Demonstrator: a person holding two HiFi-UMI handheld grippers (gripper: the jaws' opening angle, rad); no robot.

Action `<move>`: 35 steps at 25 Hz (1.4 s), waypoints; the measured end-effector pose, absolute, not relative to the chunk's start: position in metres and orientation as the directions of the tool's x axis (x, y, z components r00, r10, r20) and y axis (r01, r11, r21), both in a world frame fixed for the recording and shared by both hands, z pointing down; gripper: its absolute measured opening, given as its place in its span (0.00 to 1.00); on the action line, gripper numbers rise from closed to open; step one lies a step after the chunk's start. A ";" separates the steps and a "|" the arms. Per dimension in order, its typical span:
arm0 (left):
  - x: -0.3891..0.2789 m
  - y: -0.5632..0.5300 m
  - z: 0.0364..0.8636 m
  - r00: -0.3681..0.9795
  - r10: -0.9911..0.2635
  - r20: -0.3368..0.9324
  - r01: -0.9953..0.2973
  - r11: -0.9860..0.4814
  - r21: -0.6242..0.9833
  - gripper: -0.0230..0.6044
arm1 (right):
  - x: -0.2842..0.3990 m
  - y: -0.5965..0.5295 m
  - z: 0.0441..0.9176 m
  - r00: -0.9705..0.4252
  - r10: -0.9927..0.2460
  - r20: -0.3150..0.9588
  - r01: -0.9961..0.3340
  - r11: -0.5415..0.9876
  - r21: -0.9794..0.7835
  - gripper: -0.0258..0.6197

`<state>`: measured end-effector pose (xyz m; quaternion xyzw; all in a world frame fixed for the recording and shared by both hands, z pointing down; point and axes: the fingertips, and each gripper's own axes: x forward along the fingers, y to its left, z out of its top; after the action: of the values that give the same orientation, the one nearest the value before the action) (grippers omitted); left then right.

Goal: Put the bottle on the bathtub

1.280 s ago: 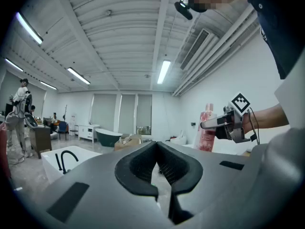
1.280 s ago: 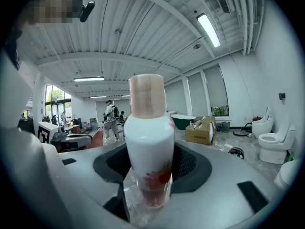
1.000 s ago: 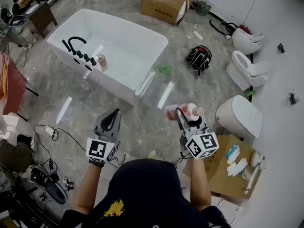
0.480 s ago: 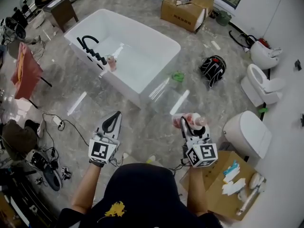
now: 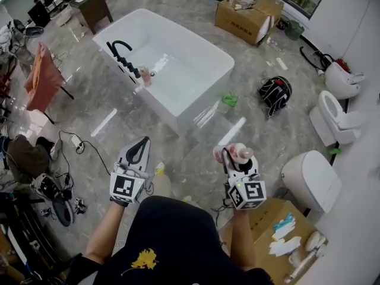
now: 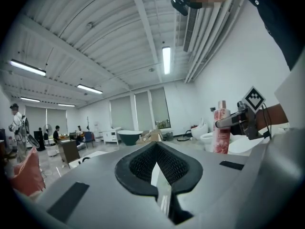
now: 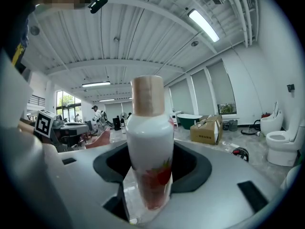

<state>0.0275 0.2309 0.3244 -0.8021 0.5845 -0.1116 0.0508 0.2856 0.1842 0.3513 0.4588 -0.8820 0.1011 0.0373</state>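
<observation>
The white bathtub (image 5: pixel 193 103) stands ahead on the grey floor, with a black faucet (image 5: pixel 122 53) on its near-left rim. A small pink bottle (image 5: pixel 145 78) stands on that rim beside the faucet. My right gripper (image 5: pixel 230 158) is shut on a white-and-pink bottle (image 5: pixel 236 154) with a tan cap, held upright well short of the tub. In the right gripper view this bottle (image 7: pixel 150 142) fills the space between the jaws of the right gripper (image 7: pixel 149 180). My left gripper (image 5: pixel 140 149) is shut and empty. The left gripper view shows the left gripper (image 6: pixel 156 149) closed, with the held bottle (image 6: pixel 220 132) off to the right.
A cardboard box (image 5: pixel 249 13) lies beyond the tub. A black bag (image 5: pixel 275 94) and a green item (image 5: pixel 230 100) are on the floor to the right. Toilets (image 5: pixel 312 180) line the right wall. Cables (image 5: pixel 59 189) and a red cloth (image 5: pixel 38 76) are left.
The tub has shifted rightward in the head view as the person moves along the floor. Both grippers keep their pose, the right one still holding the bottle.
</observation>
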 end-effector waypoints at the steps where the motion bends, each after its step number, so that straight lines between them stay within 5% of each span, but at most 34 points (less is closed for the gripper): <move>1: 0.026 0.228 0.324 0.291 -0.949 0.119 -0.926 -0.311 -0.213 0.07 | 0.284 0.179 0.353 -0.579 -0.800 0.159 -0.815 0.560 -0.147 0.38; 23: -0.052 -0.047 0.362 0.456 -0.890 0.019 -0.876 -0.453 -0.168 0.07 | 0.197 -0.072 0.413 -0.400 -0.884 0.241 -0.917 0.382 -0.118 0.38; 35: -0.048 -0.201 0.474 0.511 -0.857 0.069 -0.818 -0.509 -0.267 0.07 | 0.168 -0.271 0.564 -0.338 -0.889 0.310 -0.940 0.335 -0.063 0.38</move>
<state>-0.0478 -0.2006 0.4742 -0.8633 0.4852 -0.0962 0.1004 0.1678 -0.2715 0.5645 0.5647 -0.8095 0.1160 0.1108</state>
